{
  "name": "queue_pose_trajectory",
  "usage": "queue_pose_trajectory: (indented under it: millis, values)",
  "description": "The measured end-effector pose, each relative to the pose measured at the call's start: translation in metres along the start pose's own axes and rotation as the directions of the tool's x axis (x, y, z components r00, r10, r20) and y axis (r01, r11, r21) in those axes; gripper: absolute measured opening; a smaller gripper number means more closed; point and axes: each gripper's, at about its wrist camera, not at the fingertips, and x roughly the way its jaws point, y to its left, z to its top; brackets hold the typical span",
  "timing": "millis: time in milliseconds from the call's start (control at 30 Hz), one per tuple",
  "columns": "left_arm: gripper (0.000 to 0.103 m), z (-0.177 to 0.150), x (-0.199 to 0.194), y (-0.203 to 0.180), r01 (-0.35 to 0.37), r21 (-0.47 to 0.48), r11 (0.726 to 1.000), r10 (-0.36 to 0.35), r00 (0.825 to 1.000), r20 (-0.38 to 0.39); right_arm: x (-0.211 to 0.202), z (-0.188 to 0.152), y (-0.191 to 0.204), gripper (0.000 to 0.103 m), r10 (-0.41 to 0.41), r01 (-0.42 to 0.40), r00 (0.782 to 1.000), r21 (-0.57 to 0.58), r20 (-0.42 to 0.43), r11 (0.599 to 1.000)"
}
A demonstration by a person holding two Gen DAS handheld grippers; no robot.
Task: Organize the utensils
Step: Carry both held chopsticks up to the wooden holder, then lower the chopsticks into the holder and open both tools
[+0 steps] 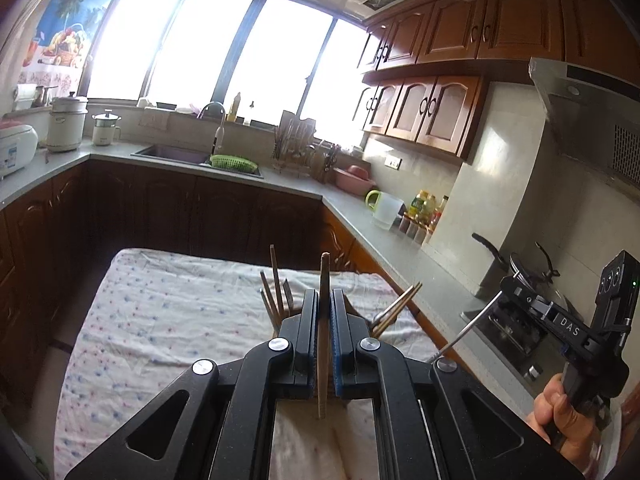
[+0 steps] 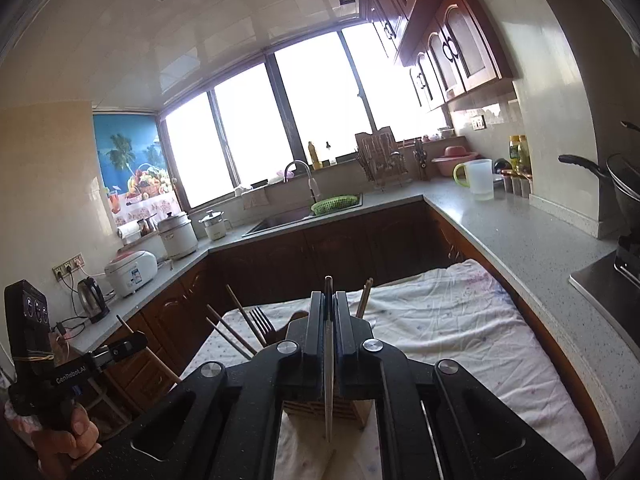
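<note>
My left gripper (image 1: 323, 300) is shut on a brown wooden chopstick (image 1: 322, 344) held upright above the cloth-covered table (image 1: 160, 320). My right gripper (image 2: 329, 300) is shut on a slim metal utensil handle (image 2: 329, 376), also upright. A wooden utensil holder (image 2: 344, 410) stands just below and behind the right gripper's fingers. Chopsticks (image 2: 236, 328) and a fork (image 2: 262, 322) stick up from it. In the left wrist view the same chopsticks (image 1: 274, 288) and fork (image 1: 289, 292) rise behind the left gripper, with more chopsticks (image 1: 396, 308) to its right. The right gripper (image 1: 516, 292) shows at the right with a metal handle.
A grey L-shaped counter (image 2: 520, 240) runs along the right and back, with a sink (image 2: 288, 216), green basket (image 2: 334, 204), dish rack (image 2: 380, 156), white jug (image 2: 478, 180) and oil bottles (image 2: 518, 154). A stove with pans (image 1: 532, 276) is at right. Rice cookers (image 2: 132, 266) and kettle (image 2: 93, 300) are on the left counter.
</note>
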Motion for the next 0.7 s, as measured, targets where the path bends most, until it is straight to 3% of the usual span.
queue_pose_trajectory:
  millis: [333, 700]
  values:
    - [0.004, 0.021, 0.037, -0.002, -0.046, 0.029, 0.999, 0.044, 0.996, 0.072, 0.033, 0.034, 0.005, 0.004, -0.003, 0.002, 0.997, 0.003, 0.071, 1.000]
    - [0.004, -0.002, 0.101, 0.006, -0.069, -0.022, 0.997, 0.070, 0.997, 0.030, 0.064, 0.010, -0.003, 0.004, -0.019, 0.019, 0.998, 0.005, 0.053, 1.000]
